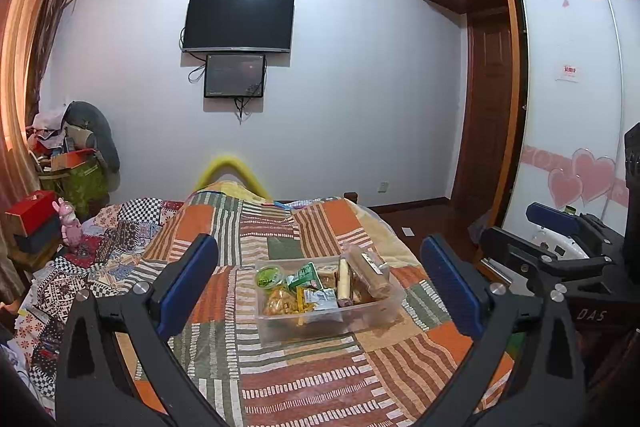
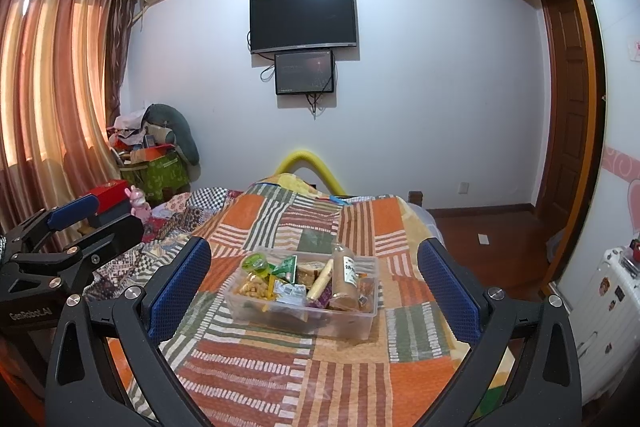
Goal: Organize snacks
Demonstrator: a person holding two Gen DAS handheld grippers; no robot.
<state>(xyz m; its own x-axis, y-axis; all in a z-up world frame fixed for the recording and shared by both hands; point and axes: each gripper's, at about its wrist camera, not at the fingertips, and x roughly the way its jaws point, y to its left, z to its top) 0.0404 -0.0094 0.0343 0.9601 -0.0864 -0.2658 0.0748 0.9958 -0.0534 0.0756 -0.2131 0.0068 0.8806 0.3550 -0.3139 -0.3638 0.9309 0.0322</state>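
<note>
Meanwhile, both tongs, left (image 1: 316,283) and right (image 2: 314,281), wide apart, empty, near snack-filled bin (image 2: 352,323).

Both wrist views low over the bed (image 1: 280,379), sharing the snack bin (image 2: 360,323).

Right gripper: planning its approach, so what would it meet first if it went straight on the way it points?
Probably the clear plastic snack bin on the patchwork quilt; it sits between the open right gripper fingers, though depth is unclear.
</note>
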